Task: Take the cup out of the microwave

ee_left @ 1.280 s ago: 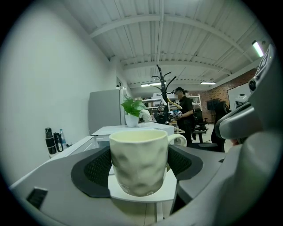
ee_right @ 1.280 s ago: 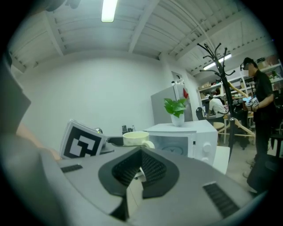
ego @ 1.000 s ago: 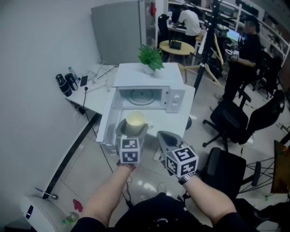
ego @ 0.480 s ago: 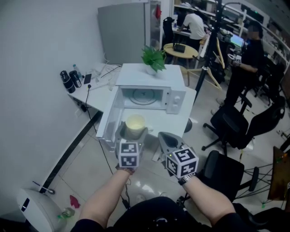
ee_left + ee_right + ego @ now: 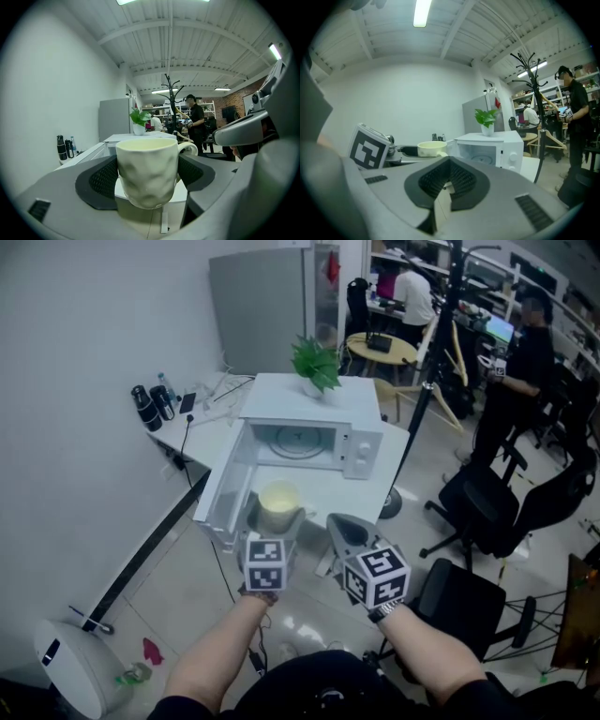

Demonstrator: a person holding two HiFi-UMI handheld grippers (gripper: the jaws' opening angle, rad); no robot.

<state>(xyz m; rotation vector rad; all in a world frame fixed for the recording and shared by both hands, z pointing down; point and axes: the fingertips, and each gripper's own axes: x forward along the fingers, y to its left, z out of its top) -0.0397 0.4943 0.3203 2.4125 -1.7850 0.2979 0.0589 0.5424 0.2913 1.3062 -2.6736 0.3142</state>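
Observation:
A cream dimpled cup (image 5: 148, 174) with a handle on its right sits between the two black pads of my left gripper (image 5: 149, 176), which is shut on it. In the head view the cup (image 5: 278, 502) hangs in front of the white microwave (image 5: 314, 432), outside its cavity, with the left gripper (image 5: 274, 517) around it. The microwave door (image 5: 223, 488) stands swung open to the left, and the glass turntable inside is bare. My right gripper (image 5: 345, 529) is beside the cup on the right, jaws shut with nothing between them; its view shows the cup (image 5: 431, 148) and the microwave (image 5: 490, 149).
A potted plant (image 5: 315, 364) stands on the microwave. Dark bottles (image 5: 152, 406) and cables lie on the white desk (image 5: 187, 437) at the left by the wall. Black office chairs (image 5: 483, 507) stand to the right, a coat stand (image 5: 441, 343) and people behind. A white bin (image 5: 70, 669) is on the floor.
The view has drawn back slightly from the microwave. Both grippers keep their places, with the cup still held in the left one.

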